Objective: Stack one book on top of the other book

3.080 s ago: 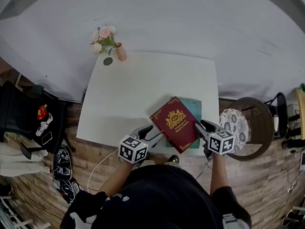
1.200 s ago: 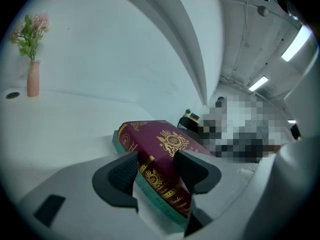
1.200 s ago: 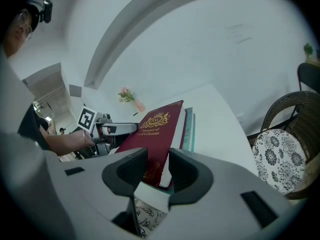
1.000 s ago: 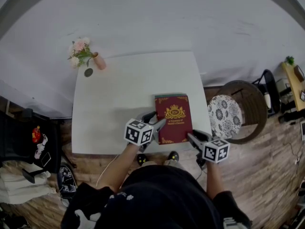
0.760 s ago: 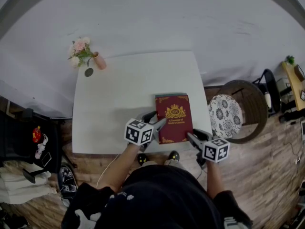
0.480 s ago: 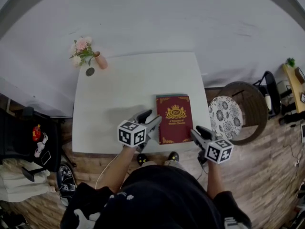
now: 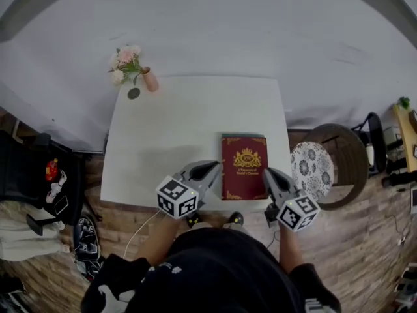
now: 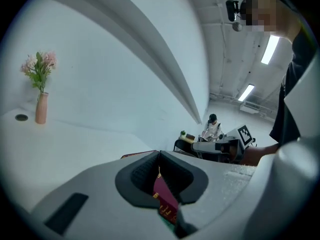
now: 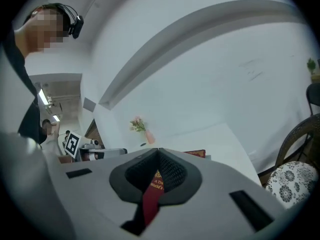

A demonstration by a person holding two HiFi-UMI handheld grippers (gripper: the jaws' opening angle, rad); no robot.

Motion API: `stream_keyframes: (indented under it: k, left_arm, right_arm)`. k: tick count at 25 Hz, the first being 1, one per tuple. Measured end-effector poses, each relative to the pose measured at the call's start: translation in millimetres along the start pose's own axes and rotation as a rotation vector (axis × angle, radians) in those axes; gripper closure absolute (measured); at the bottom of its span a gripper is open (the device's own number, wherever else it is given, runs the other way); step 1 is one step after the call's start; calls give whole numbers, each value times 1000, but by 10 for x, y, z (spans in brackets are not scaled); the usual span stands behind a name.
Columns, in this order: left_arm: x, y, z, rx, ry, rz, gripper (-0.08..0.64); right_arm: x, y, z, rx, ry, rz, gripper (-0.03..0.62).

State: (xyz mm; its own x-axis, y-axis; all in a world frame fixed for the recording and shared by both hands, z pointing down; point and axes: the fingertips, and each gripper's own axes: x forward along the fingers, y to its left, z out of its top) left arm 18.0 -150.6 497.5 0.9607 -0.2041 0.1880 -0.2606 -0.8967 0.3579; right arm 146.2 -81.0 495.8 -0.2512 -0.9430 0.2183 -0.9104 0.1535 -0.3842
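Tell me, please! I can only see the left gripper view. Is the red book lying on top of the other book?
Observer: Yes. In the head view the red book lies flat on the green book. Only the green book's far edge peeks out.
Operator: Are my right tongs holding anything?
Observer: No. The right gripper view shows that they have just closed, tips together, with nothing between them.
Operator: What's over on the right side?
Observer: A round flowery cushion sits on a wicker chair beside the table.
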Motion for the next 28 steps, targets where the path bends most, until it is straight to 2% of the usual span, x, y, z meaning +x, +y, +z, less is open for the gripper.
stream_keyframes:
  k: [4, 12, 28]
  left_arm:
    - [-85, -80, 81, 62, -11, 0, 555]
    - [-212, -42, 68, 58, -16, 32, 557]
    - [-167, -57, 47, 64, -3, 36, 557]
  right_arm:
    - [72, 120, 122, -13, -43, 29, 594]
    - [161, 243, 88, -28, -23, 71, 594]
    - [166, 220, 91, -43, -2, 56, 594]
